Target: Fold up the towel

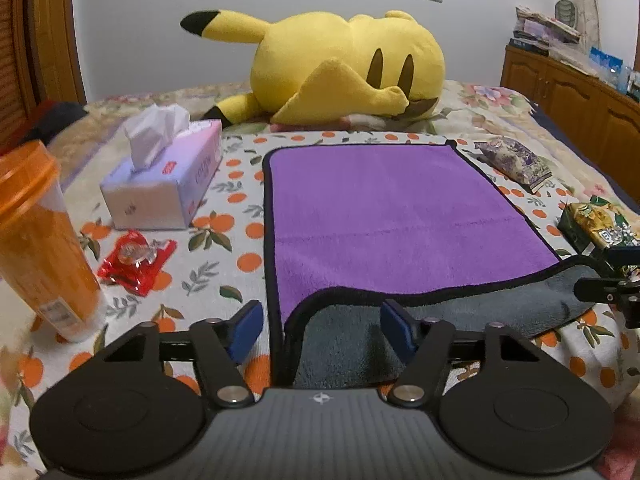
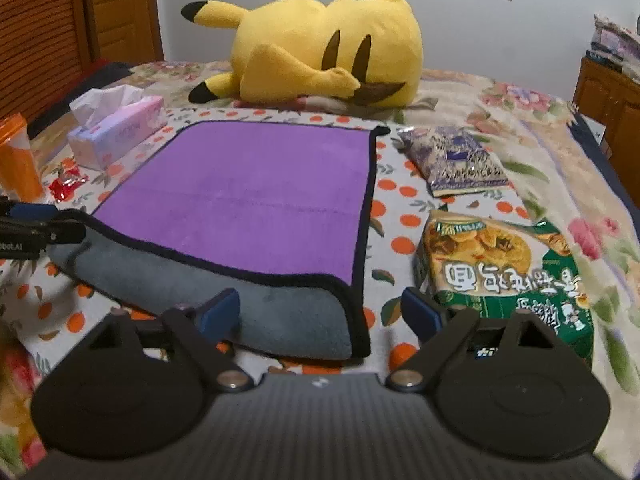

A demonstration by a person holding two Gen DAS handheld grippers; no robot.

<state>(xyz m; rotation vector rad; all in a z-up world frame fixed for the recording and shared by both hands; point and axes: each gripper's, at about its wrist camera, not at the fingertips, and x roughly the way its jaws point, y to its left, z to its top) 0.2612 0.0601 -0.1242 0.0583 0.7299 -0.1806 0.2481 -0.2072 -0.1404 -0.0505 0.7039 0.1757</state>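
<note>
I have the towel (image 1: pixel 400 216) lying on the bed (image 2: pixel 520 152), on the orange-print cloth (image 1: pixel 224 240), between the tissue box (image 1: pixel 164 184) on the left and the snack packets on the right. Most of it is spread flat, purple side up. Only its near edge is turned, showing a band of the grey underside (image 2: pixel 256 304) along the front. I judge the fold as barely begun: no half is laid over the other yet, and the far corners lie untouched near the yellow plush toy (image 1: pixel 344 68).

My left tool (image 1: pixel 322 330) sits with its blue pads spread apart around the near left corner, gripping nothing. My right tool (image 2: pixel 320 316) is likewise spread wide, at the near right corner, with nothing between its pads. Each tool's tip shows at the edge of the other's view.

What remains, as I read it, is pinching both near corners, carrying them over to the far edge, then smoothing.
</note>
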